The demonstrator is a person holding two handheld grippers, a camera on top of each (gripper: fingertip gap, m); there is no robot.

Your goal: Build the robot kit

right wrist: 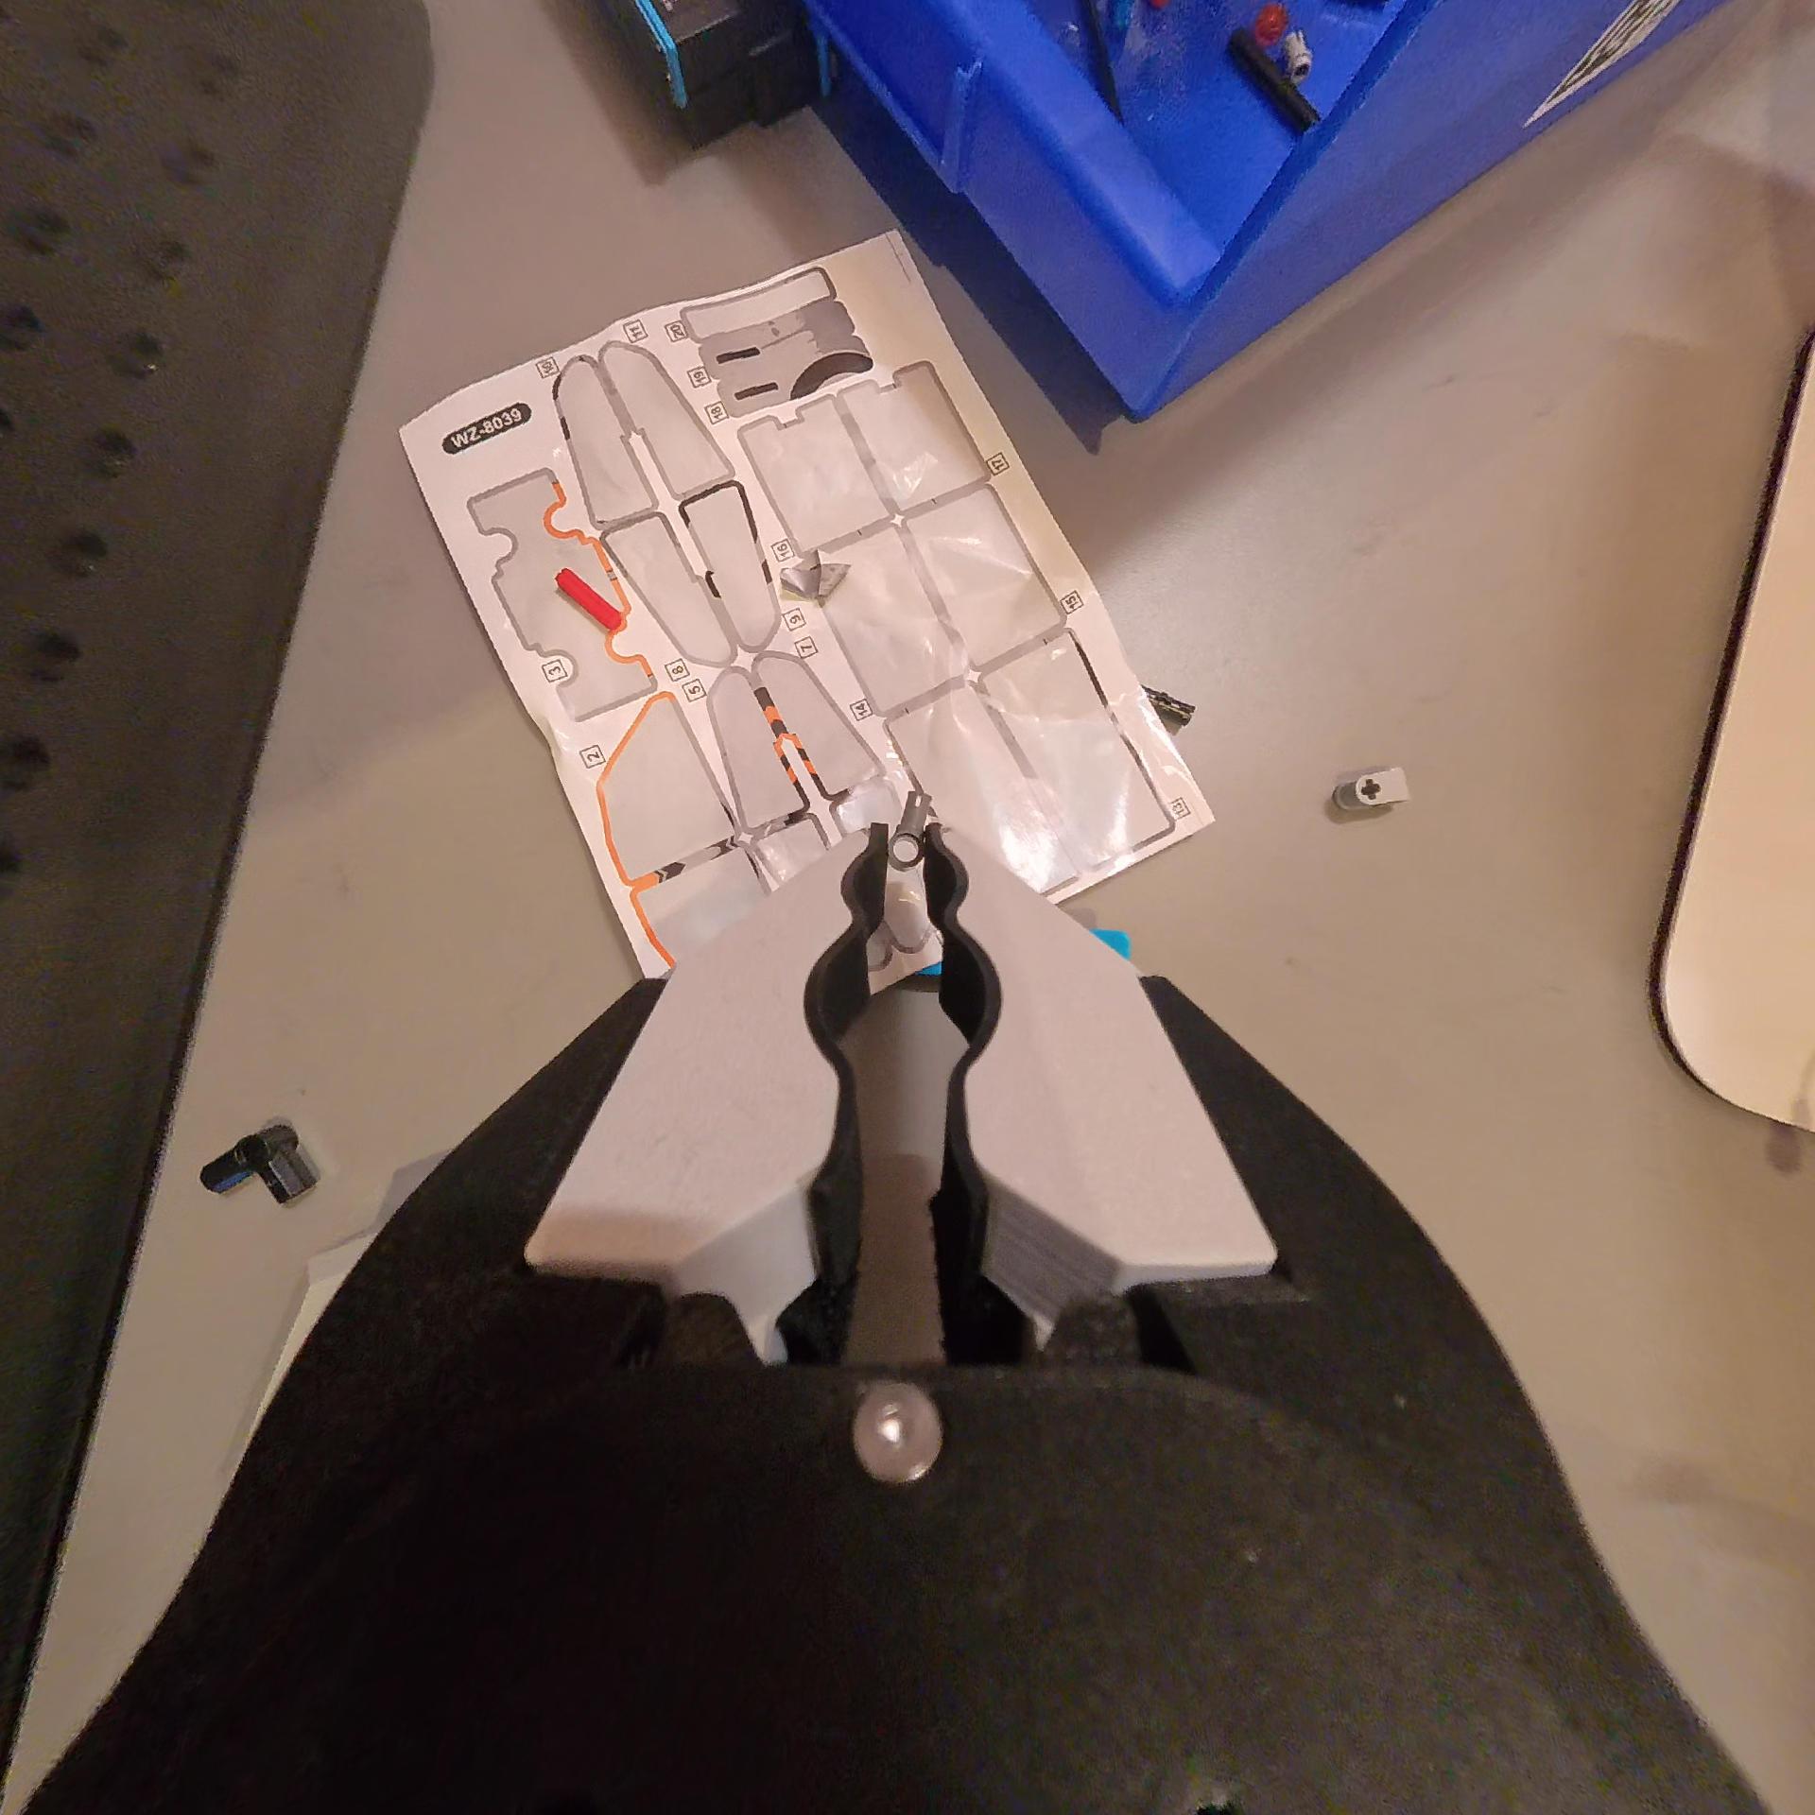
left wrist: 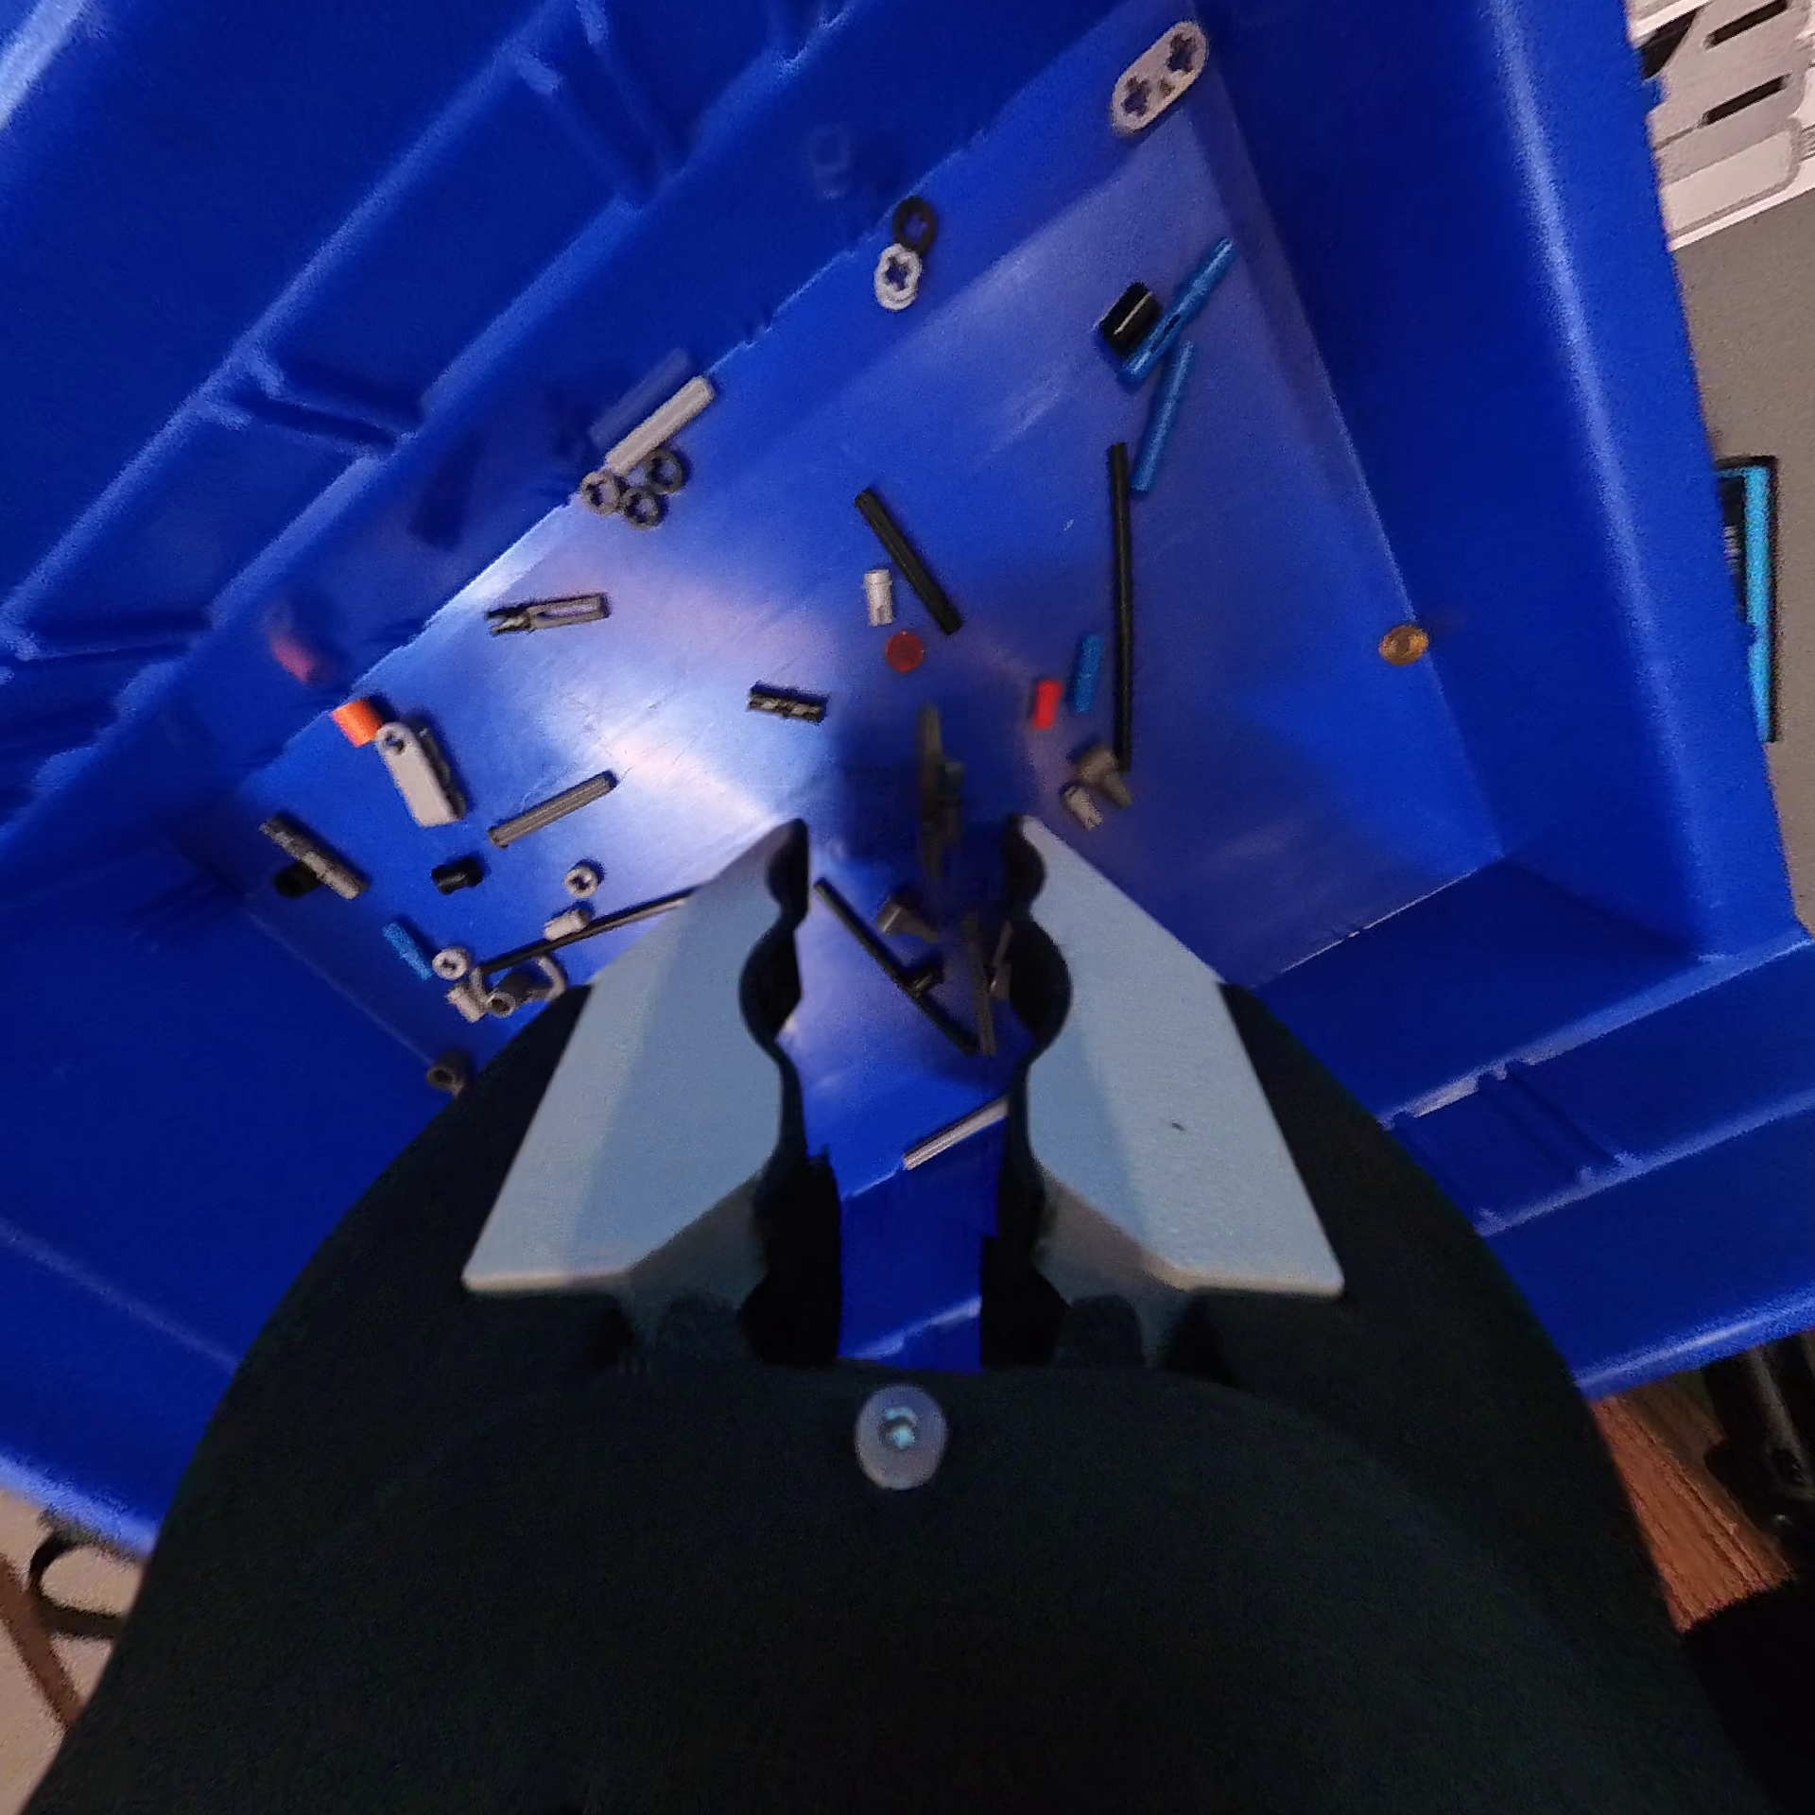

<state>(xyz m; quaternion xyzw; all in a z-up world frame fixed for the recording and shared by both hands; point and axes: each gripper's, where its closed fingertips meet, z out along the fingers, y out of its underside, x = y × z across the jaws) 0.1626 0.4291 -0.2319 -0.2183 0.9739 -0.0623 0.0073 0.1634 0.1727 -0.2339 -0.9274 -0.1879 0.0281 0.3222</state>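
My left gripper is open and hangs over the inside of a blue bin. Many small building-set parts lie on the bin floor. A dark grey axle part and a black rod lie just ahead of and between its fingers, untouched. A red round stud lies farther ahead. My right gripper is shut on a small grey pin and holds it just above a used sticker sheet on the grey table. A red pin lies on that sheet.
In the right wrist view the blue bin stands at the far right with a black and blue box beside it. A grey connector, a black connector and a small dark part lie loose. A dark perforated mat runs along the left, and a pale board is at the right. Across from one pair of fingers to the other is roughly 25 centimeters. The red round stud lies some 4 centimeters from my left tips, 25 centimeters from my right tips.
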